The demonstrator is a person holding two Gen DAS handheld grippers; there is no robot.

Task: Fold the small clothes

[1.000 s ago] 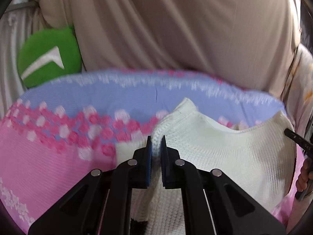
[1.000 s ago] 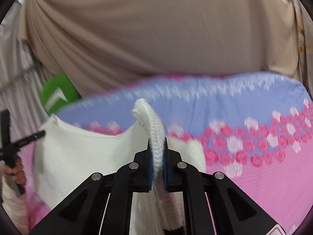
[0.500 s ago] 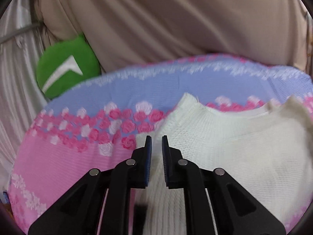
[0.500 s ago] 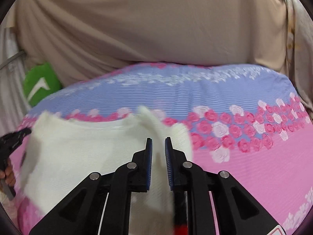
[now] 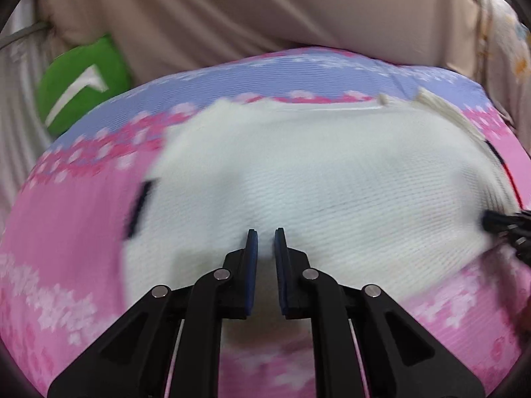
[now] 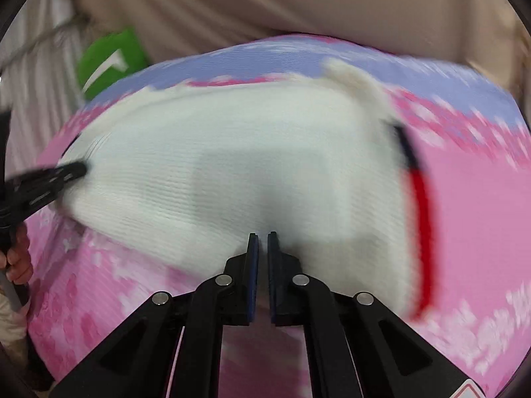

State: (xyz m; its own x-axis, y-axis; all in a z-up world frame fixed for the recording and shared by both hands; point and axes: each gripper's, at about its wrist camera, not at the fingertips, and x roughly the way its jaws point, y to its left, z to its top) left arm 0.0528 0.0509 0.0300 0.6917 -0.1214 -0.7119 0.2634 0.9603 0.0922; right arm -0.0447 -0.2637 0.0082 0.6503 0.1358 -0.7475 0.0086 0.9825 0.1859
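The white knit sweater (image 5: pixel 332 172) lies spread on a bed sheet (image 5: pixel 66 232) with pink and lilac flowers, and it fills the middle of both views. Both pictures are blurred.

The left gripper (image 5: pixel 265 232) is at the 6 o'clock edge of the sweater in its own view. Its jaws are very narrow and white knit shows in the gap. In the right wrist view its tip sits at 9 o'clock on the sweater's edge, where the knit gathers in small pleats toward it, so it pinches the cloth.

The right gripper (image 6: pixel 262 233) has just been closing. Its jaws are almost together, on the near hem of the sweater.

A red and dark trim (image 6: pixel 419 199) runs along the sweater's 3 o'clock side. A green cushion (image 5: pixel 83 79) is at 10 o'clock, beyond the sheet.
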